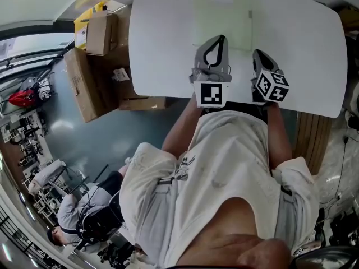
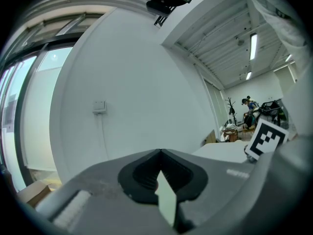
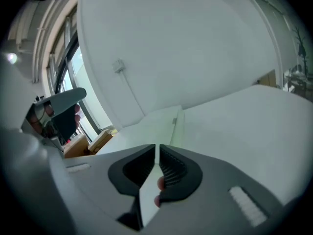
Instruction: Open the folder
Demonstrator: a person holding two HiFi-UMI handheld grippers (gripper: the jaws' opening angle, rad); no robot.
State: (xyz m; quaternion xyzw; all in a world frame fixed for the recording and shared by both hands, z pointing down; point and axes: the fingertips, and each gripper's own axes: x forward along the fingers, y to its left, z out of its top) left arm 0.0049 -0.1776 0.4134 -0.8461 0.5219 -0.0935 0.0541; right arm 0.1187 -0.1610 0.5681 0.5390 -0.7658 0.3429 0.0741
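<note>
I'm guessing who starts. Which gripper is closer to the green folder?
The left gripper: in the head view its tip overlaps the folder's near edge; the right gripper is off its corner.

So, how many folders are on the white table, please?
1: a pale green folder lies flat on the far middle of the table; others could lie beyond the picture's top edge.

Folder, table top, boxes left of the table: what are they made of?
Folder: probably thin plastic; pale green, faintly see-through, slight sheen.
Table top: smooth, matte white, laminate or painted board; can't tell which.
Boxes: brown cardboard, matte, with folded flaps and a stuck-on label.
</note>
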